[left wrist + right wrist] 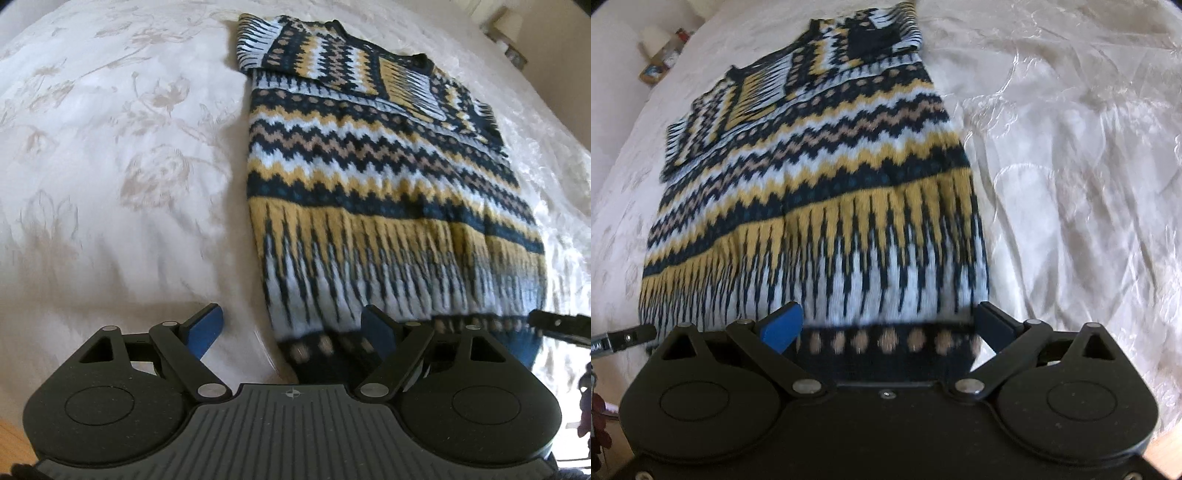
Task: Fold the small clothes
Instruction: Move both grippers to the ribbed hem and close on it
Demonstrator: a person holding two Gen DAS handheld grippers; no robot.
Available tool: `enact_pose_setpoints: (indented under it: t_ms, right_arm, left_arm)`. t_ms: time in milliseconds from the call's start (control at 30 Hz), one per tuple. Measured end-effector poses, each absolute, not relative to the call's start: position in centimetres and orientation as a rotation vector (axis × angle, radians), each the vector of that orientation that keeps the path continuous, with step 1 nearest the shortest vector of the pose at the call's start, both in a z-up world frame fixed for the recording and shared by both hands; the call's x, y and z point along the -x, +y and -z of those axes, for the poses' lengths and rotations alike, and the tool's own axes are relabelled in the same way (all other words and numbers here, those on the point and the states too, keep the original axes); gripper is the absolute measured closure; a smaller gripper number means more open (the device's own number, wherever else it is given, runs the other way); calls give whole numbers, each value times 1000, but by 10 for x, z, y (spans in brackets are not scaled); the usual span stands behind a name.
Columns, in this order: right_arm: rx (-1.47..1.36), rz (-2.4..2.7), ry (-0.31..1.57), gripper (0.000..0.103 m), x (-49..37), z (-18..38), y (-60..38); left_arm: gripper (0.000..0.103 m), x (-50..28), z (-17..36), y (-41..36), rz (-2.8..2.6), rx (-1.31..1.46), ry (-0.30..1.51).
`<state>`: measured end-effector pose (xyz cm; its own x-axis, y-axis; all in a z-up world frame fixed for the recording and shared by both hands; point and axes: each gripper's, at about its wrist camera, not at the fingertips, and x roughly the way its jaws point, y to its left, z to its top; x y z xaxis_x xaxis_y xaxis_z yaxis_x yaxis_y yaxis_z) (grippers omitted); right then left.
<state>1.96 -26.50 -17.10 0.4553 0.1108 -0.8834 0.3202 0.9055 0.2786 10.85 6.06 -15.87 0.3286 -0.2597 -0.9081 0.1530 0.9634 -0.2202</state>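
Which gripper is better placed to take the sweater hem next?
Probably the right gripper: the hem lies between its open fingers. The left gripper straddles only the sweater's corner.

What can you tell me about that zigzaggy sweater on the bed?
The sweater looks like fuzzy knit wool, with zigzag and spiky bands in dark navy, mustard yellow, tan and pale blue-white. It lies flat on the white bedspread, its sleeves already folded across the chest at the far end. The dark hem with tan dots lies nearest, under both open grippers. The left gripper stands over one hem corner, the right gripper over the other; neither visibly pinches it.
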Motion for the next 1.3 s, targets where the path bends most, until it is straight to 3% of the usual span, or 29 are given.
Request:
enact_pose_setpoints:
  t_ms: [500,1300]
  right_arm:
    - [-404,18,1079,2,22,179,-263]
    - [-483,-64,1110,0,15,207,-270]
  left_arm:
    - [22,-51,158,46,263,100,1163]
    - [21,-66,185,34,270,54,1200]
